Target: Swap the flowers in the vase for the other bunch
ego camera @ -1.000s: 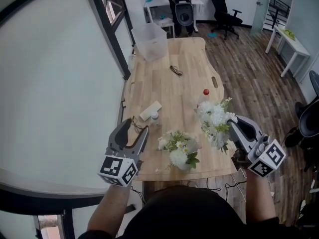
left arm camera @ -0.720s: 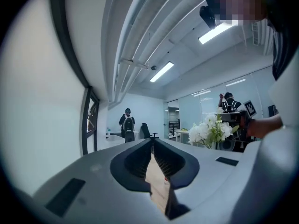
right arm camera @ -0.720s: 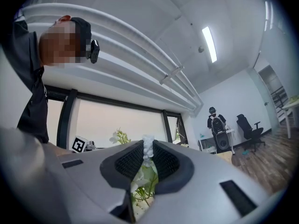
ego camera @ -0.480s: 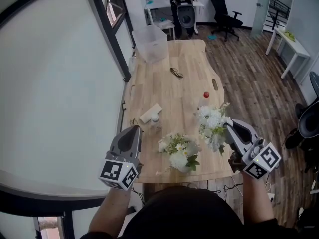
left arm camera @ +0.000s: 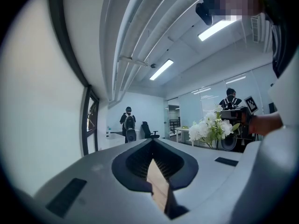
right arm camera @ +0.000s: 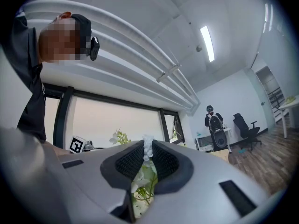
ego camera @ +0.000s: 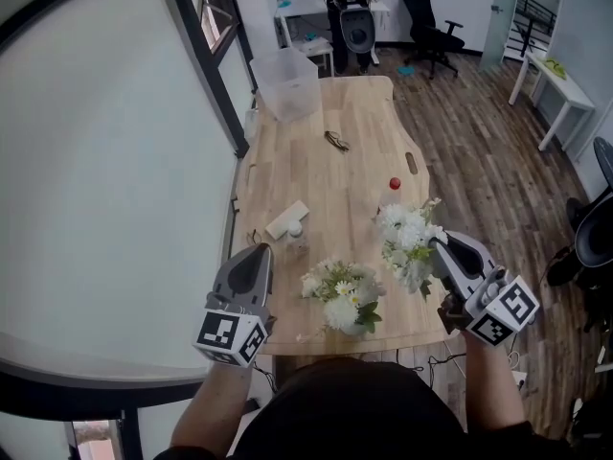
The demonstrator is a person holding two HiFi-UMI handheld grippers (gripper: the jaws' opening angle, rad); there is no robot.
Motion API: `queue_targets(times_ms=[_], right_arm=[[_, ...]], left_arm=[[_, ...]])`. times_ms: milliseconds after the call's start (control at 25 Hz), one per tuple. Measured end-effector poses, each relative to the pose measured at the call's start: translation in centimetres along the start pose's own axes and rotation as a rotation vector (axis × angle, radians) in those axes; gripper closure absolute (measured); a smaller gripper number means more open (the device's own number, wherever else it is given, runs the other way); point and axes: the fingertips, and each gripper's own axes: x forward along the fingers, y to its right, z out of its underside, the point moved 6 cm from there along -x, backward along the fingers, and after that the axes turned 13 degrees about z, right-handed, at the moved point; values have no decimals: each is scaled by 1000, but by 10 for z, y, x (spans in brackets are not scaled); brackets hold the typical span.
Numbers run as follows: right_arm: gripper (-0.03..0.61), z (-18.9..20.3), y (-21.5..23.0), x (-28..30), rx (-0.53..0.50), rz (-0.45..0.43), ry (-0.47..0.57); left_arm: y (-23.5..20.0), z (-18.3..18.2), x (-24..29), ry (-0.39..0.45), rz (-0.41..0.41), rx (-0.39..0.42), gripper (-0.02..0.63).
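A vase of white flowers and green leaves [ego camera: 342,297] stands near the wooden table's [ego camera: 345,175] front edge. To its right my right gripper [ego camera: 438,244] is shut on the stems of a second white bunch [ego camera: 407,238], held above the table's right edge. In the right gripper view the stems and blooms [right arm camera: 142,174] fill the gap between the pads of my right gripper [right arm camera: 144,149]. My left gripper [ego camera: 259,251] hovers left of the vase, shut with nothing in it. In the left gripper view the left gripper [left arm camera: 152,148] has its jaws together, and the held bunch [left arm camera: 209,128] shows at the right.
A clear plastic bin [ego camera: 287,80] stands at the table's far end, with glasses [ego camera: 335,140] lying nearer. A red-capped bottle [ego camera: 392,189] stands behind the held bunch. A white box [ego camera: 287,218] and a small bottle [ego camera: 296,230] lie ahead of the left gripper. A window wall runs along the left.
The left gripper's jaws went from wide open to shut, with nothing caught. The right gripper and its bunch have barely shifted.
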Motion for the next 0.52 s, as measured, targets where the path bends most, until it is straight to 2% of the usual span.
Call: queue_targets(times_ms=[240,520], right_arm=[[508,-1,1,-3,-2,-7,-1],[508,1,0,-13,-5,-23,-2]], left_arm=[[5,-1,-1,3,-8,2,607],[20,-4,-11,17,-26,47,607]])
